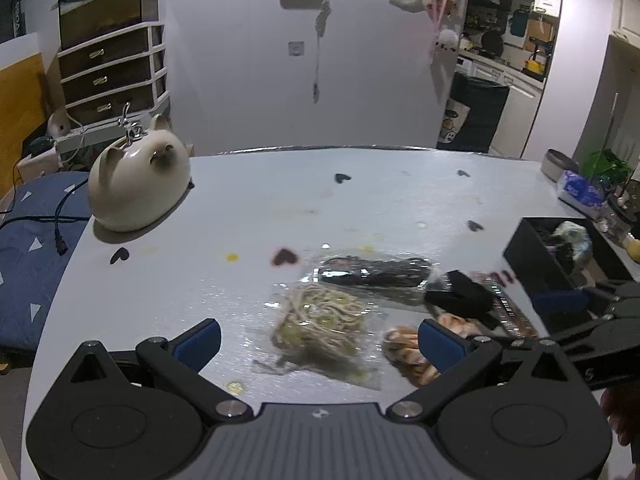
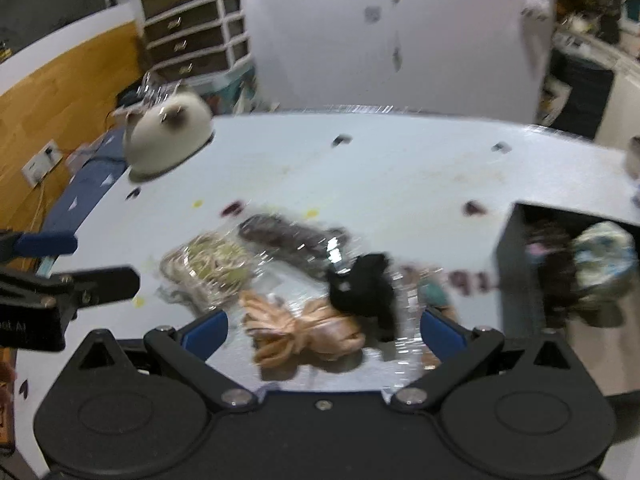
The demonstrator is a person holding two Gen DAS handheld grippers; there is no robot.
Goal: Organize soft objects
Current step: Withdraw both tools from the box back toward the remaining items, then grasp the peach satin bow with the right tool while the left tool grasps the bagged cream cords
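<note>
The left claw (image 1: 320, 340) hovers low over the pale, glossy desk (image 1: 240, 208) with its blue-padded fingers (image 1: 200, 338) spread wide apart and nothing between them. Just ahead of it lies a clear plastic packet of beige and green cord (image 1: 320, 320), and beyond that a clear packet of dark coiled cord (image 1: 374, 272). To the right of the beige packet sits a bundle of peach-orange soft fabric (image 1: 408, 350), partly behind the claw's right finger.

The right claw (image 2: 324, 330) is also spread wide, empty, with the peach-orange bundle lying on the desk between and just in front of its fingers. A fuzzy black soft item (image 2: 364, 288) rests touching the far right side of that bundle, on crinkled clear plastic; the view is blurred, so its exact shape is unclear.

At the desk's right edge stands a black open-topped box (image 2: 516, 264) that holds a pale patterned soft bundle (image 2: 604, 260) and some darker pieces. A cream ceramic cat-shaped ornament (image 1: 138, 184) sits at the far left corner of the desk. Small dark heart-shaped marks (image 1: 342, 178) dot the surface.
</note>
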